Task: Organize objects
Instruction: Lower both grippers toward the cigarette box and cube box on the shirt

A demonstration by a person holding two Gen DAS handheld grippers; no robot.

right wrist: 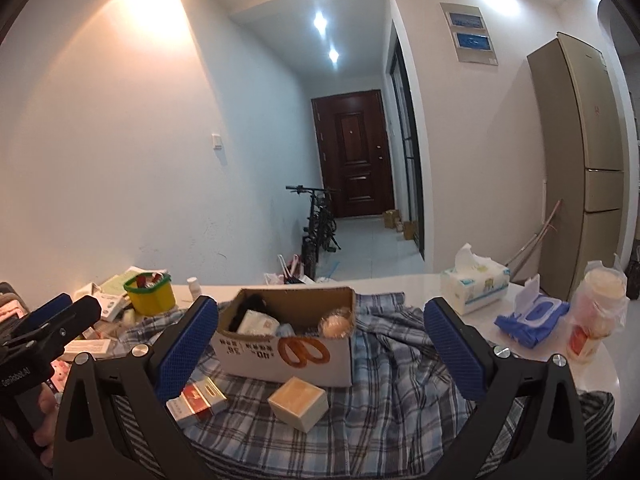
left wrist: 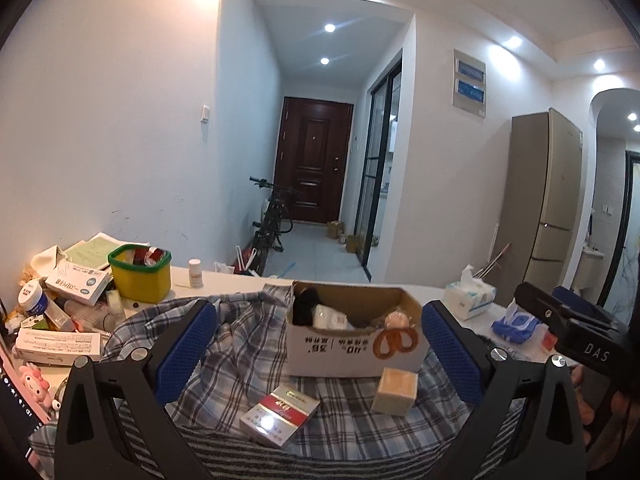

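The box (left wrist: 352,332) sits mid-counter on the plaid cloth (left wrist: 240,340), already holding a few items. Just before it lie a cream cube (left wrist: 395,391) at 5 o'clock and a red pack (left wrist: 280,410) at 7 o'clock. Both the left claw (left wrist: 320,344) and the right claw (right wrist: 320,344) hang wide open and empty. The step looks like a pick (either loose item would serve): next, lower one claw around the cube or pack, close, lift it into the box.
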